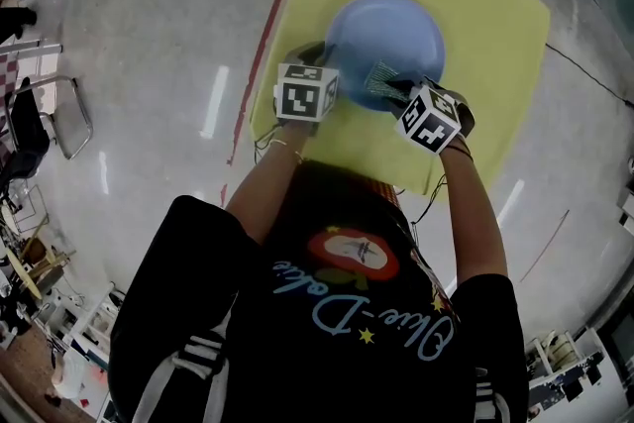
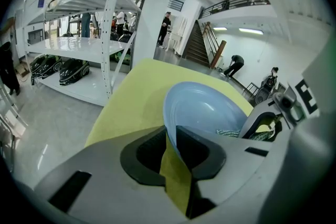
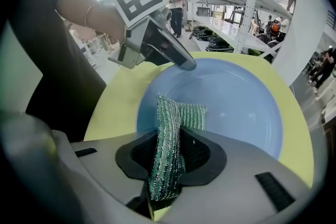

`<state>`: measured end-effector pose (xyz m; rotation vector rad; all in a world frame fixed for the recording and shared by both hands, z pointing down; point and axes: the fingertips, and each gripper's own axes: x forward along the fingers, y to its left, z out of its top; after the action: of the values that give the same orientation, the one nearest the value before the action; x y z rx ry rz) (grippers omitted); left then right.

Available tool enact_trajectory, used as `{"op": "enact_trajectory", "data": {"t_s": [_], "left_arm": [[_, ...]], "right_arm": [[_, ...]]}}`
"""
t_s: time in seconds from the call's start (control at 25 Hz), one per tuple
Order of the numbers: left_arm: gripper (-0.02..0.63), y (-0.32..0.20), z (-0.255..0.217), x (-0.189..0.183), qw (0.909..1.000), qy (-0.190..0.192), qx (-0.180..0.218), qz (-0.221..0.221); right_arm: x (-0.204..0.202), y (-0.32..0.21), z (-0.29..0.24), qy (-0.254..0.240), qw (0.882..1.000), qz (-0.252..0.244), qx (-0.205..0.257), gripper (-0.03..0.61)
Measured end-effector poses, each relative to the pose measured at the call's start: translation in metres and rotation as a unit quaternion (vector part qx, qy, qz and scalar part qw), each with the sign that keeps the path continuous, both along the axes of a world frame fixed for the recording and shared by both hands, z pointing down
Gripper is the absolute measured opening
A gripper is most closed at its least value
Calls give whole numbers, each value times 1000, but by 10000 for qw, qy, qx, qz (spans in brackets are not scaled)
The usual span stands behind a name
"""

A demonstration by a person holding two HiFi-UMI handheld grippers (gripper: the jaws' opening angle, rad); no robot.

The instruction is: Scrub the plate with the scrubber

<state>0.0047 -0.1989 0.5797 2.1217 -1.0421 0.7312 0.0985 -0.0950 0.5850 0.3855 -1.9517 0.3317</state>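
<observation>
Right tool (image 3: 169, 159) gripping ribbed green scrubber (image 3: 167, 118), round glossy blue plate (image 3: 236, 102)

left tongs (image 2: 171, 138): clamped on plate (image 2: 210, 112) rim | right tongs (image 3: 175, 136): clamped on scrubber (image 3: 166, 157)

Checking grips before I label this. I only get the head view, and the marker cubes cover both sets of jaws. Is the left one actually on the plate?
Observer: Yes. In the left gripper view, the left gripper has its jaws closed on the near rim of the blue plate.
Operator: And the right?
Observer: The right gripper is shut on the green scrubber, which stands edge-on between the jaws.
Operator: Is the scrubber flat or folded?
Observer: It looks folded. One part runs up through the jaws, and a second flap lies to its right on the inside of the plate.
</observation>
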Motion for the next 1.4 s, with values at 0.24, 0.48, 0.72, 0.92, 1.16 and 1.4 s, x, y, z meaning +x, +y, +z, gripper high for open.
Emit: {"op": "enact_trajectory", "data": {"t_s": [0.24,0.48,0.72,0.92,1.16,1.4], "left_arm": [[55,0,2,0,10000,-15,-12,-34],[54,-2,1,-1,10000,-26,6,-69],[52,-2,2,-1,10000,-8,-14,-72],[69,-1,-1,2,9999,60,37,71],[83,-3,-17,-6,9993,95,366,42],[27,4,-64,-4,9953,330,913,-3]], "right_arm": [[-10,2,2,-92,9998,146,-100,80],[-27,1,1,-199,9996,86,-197,81],[-40,-2,1,-281,9996,34,-53,83],[-37,-9,-12,-807,9950,519,291,86],[-10,-35,-48,-1580,9648,1875,946,67],[7,-46,-89,-2166,9296,2520,1594,64]]}}
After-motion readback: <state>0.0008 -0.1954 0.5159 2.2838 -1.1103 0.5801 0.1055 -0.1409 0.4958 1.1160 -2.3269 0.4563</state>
